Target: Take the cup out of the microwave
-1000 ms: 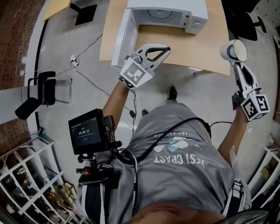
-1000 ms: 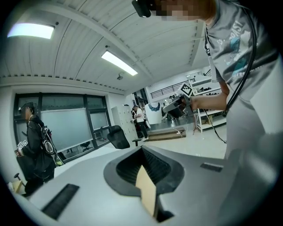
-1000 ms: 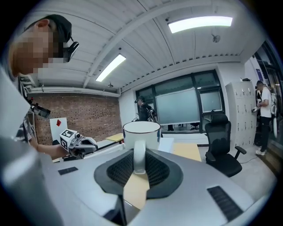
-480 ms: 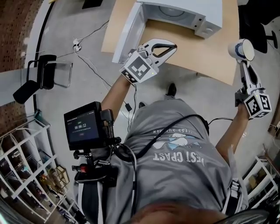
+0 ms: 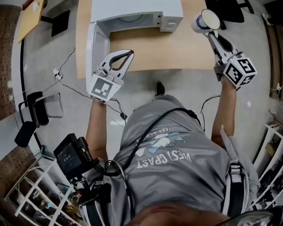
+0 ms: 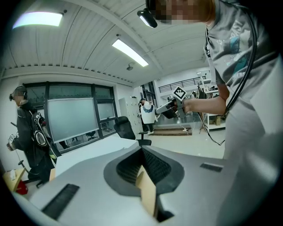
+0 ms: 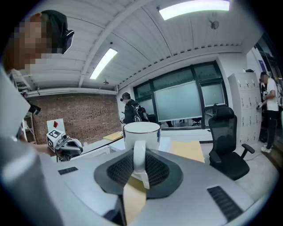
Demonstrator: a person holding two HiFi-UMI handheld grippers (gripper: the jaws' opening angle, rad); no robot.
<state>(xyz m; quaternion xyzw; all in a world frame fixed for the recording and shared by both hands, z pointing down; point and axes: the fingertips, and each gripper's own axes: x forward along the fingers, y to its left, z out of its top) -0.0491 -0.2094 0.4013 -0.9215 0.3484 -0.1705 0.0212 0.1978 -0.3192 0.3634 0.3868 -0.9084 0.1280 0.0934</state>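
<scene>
A white microwave (image 5: 137,9) stands with its door (image 5: 96,44) swung open on a pale wooden table (image 5: 154,48), above a grey concrete floor (image 5: 48,53) crossed by loose cables (image 5: 73,88). The white cup (image 7: 141,132) is out of the oven, held upright in the air by its handle in the pinch of the right gripper (image 7: 139,165), off the microwave's right side near the table's edge. The left gripper (image 6: 142,152), jaws pressed together on nothing, hangs by the door, while the room behind shows a brick wall (image 7: 82,119), big windows (image 7: 185,101) and a black office chair (image 7: 227,143).
</scene>
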